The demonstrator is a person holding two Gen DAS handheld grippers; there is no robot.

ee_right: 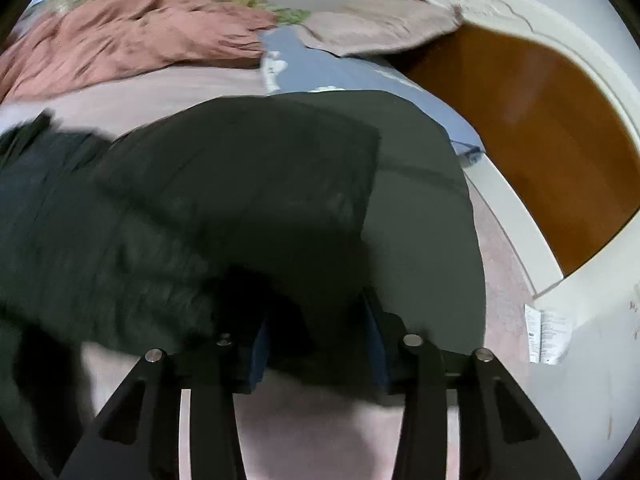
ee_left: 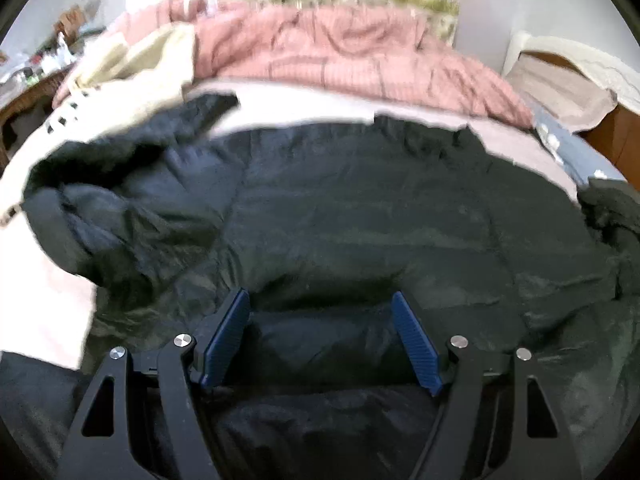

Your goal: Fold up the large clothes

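A large black puffer jacket (ee_left: 352, 216) lies spread on a pale pink bed sheet (ee_left: 44, 312). Its sleeve bunches up at the left. My left gripper (ee_left: 320, 300) is open, its blue pads (ee_left: 228, 336) wide apart just over the jacket's near part, holding nothing. In the right wrist view the jacket (ee_right: 224, 184) fills the middle and left. My right gripper (ee_right: 316, 320) has its jaws apart with a thick fold of the jacket's edge between them; the fingertips are hidden by the dark cloth.
A crumpled pink blanket (ee_left: 344, 52) lies at the back of the bed, with cream clothing (ee_left: 132, 68) to its left. A blue patterned cloth (ee_right: 332, 68) and a cream-edged brown headboard (ee_right: 532, 128) are at the right. A cluttered table (ee_left: 32, 68) is far left.
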